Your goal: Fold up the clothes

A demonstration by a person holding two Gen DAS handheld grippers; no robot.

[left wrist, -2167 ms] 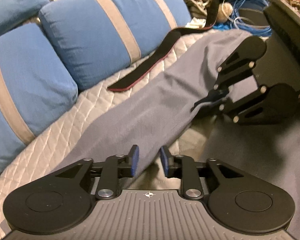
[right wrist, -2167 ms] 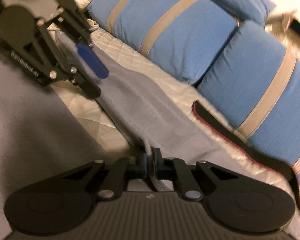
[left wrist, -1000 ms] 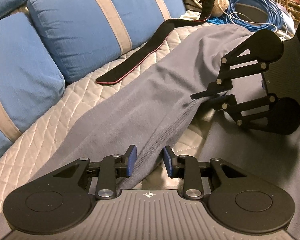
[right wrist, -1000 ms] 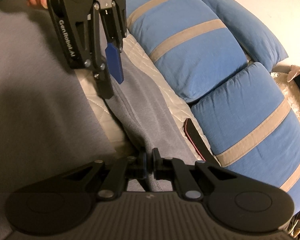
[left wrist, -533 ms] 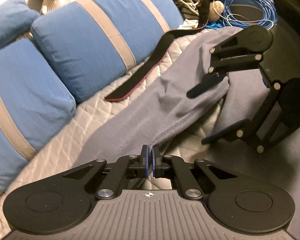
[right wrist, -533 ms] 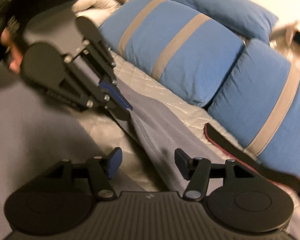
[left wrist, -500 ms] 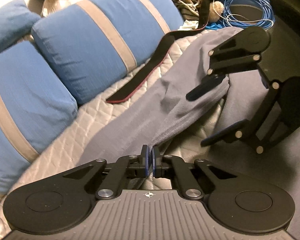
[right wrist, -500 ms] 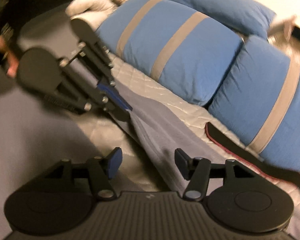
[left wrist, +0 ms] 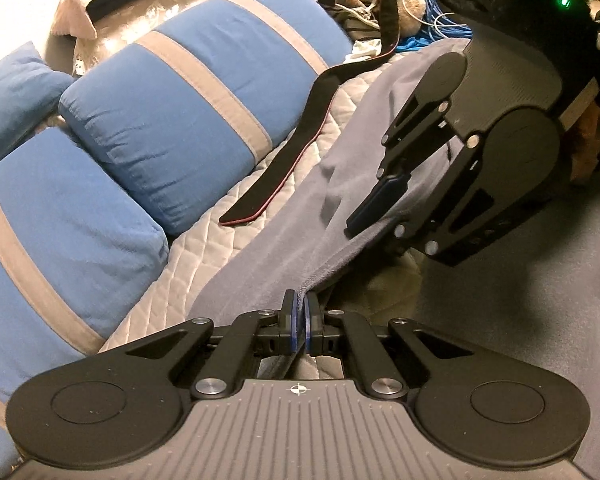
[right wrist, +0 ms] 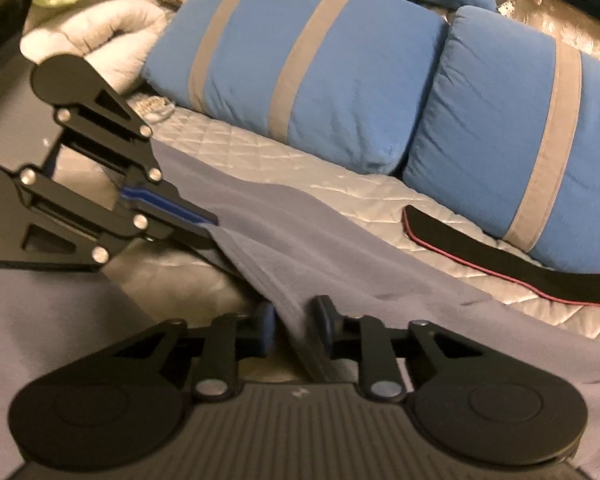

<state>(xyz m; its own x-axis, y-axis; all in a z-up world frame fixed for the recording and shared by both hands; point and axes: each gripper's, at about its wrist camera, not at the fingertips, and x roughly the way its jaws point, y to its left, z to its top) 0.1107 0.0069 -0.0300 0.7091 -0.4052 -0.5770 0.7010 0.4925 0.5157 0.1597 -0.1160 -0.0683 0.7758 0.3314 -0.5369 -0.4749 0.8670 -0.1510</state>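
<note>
Fabric edge is being pinched by the left gripper (left wrist: 299,320), its blue pads pressed together on the hem of a grey garment (left wrist: 276,240). In the right wrist view the same tool (right wrist: 210,220) is being seen at the left, its pads closed flat on the cloth edge, which is being drawn taut from that point.

The right gripper (right wrist: 294,320) is being held with its jaws partly spread; a fold of the garment (right wrist: 308,248) is being straddled between the two fingers without being clamped. Contact with either pad cannot be told, the view being blurred there. In the left wrist view this tool (left wrist: 374,216) is being shown at the right, one blue pad lying over the cloth.

The garment is being stretched as a long narrow band over a quilted cover (left wrist: 204,240), its long axis running from the near pinch point away toward the far right in the left wrist view. A further grey spread of cloth is lying at the near right.

Two blue cushions (left wrist: 188,96) with grey stripes are being set along the far left of the garment. A black strap (left wrist: 284,168) with a red edge is lying between cushions and garment, roughly parallel to the band.
</note>
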